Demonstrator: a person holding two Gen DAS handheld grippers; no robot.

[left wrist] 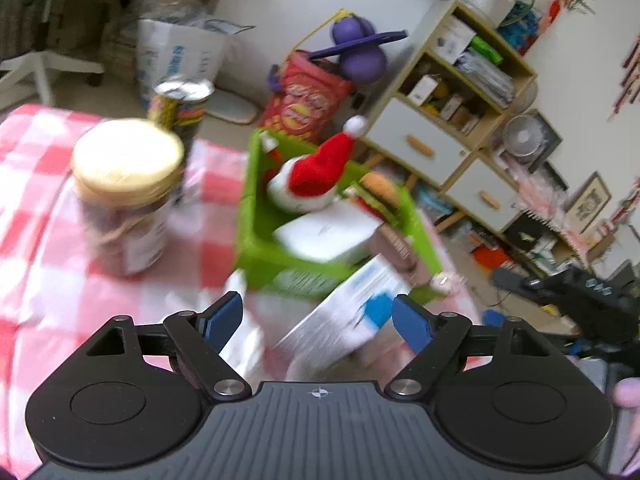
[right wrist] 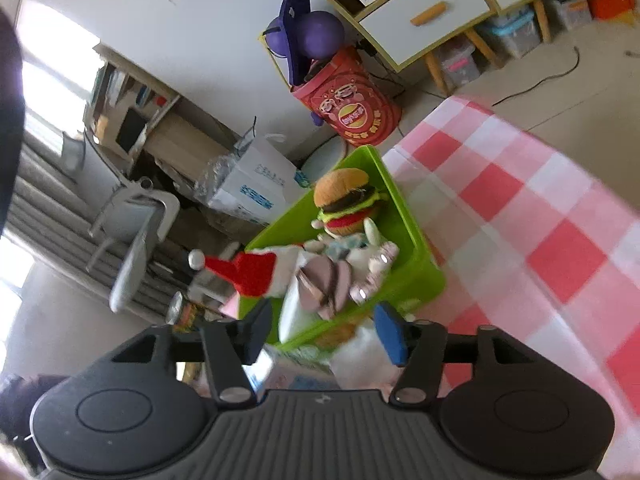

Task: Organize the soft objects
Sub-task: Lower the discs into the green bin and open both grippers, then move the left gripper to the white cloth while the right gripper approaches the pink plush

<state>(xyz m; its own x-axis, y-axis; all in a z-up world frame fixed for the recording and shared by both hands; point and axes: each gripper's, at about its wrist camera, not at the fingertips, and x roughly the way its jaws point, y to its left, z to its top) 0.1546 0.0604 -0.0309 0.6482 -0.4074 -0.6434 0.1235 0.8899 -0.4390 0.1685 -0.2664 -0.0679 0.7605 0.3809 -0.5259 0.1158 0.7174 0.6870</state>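
Observation:
A green bin [left wrist: 256,240] stands on the pink checked tablecloth [left wrist: 36,208]. In it lie a red Santa hat plush [left wrist: 320,168], a burger plush [left wrist: 380,190] and a flat white packet [left wrist: 324,236]. My left gripper [left wrist: 316,312] is open just short of the bin, with a blurred white-and-blue box [left wrist: 352,316] lying beyond its blue pads. My right gripper [right wrist: 324,330] hangs open at the near rim of the green bin [right wrist: 424,276], nothing between its pads. Below it are the burger plush [right wrist: 344,196], a small white plush [right wrist: 368,256] and the Santa hat [right wrist: 252,276].
A jar with a beige lid [left wrist: 124,184] and a printed can [left wrist: 180,108] stand left of the bin. Beyond the table edge are a red drum [right wrist: 352,112], a cardboard box [right wrist: 256,188], a chair [right wrist: 136,224] and a shelf unit [left wrist: 440,120]. Bare cloth [right wrist: 520,208] lies right of the bin.

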